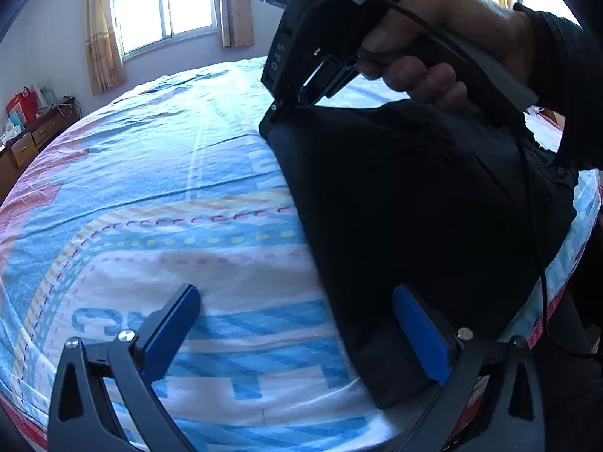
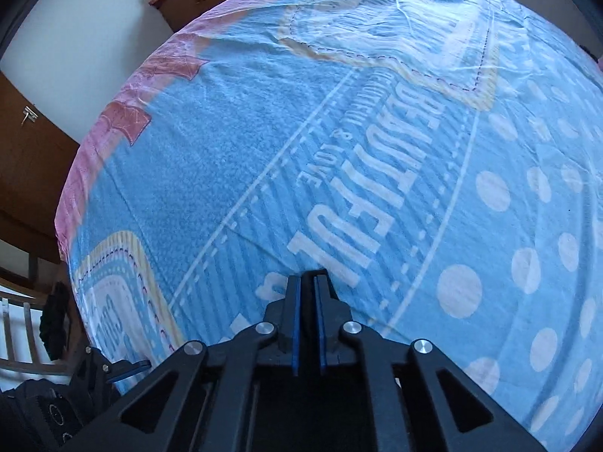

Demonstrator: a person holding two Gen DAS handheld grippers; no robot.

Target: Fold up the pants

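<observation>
The black pants lie folded on the bed near its right edge. My left gripper is open and empty, its blue pads straddling the pants' near left edge just above the sheet. My right gripper is shut on the far corner of the pants, seen from the left wrist view with the hand holding it. In the right wrist view the right gripper has its blue pads nearly together with dark cloth below them; the left gripper shows at the lower left.
The bed is covered by a blue, white and pink patterned sheet. A window with curtains is behind it. A wooden dresser with clutter stands at the far left. A brown door and a railing are off the bed.
</observation>
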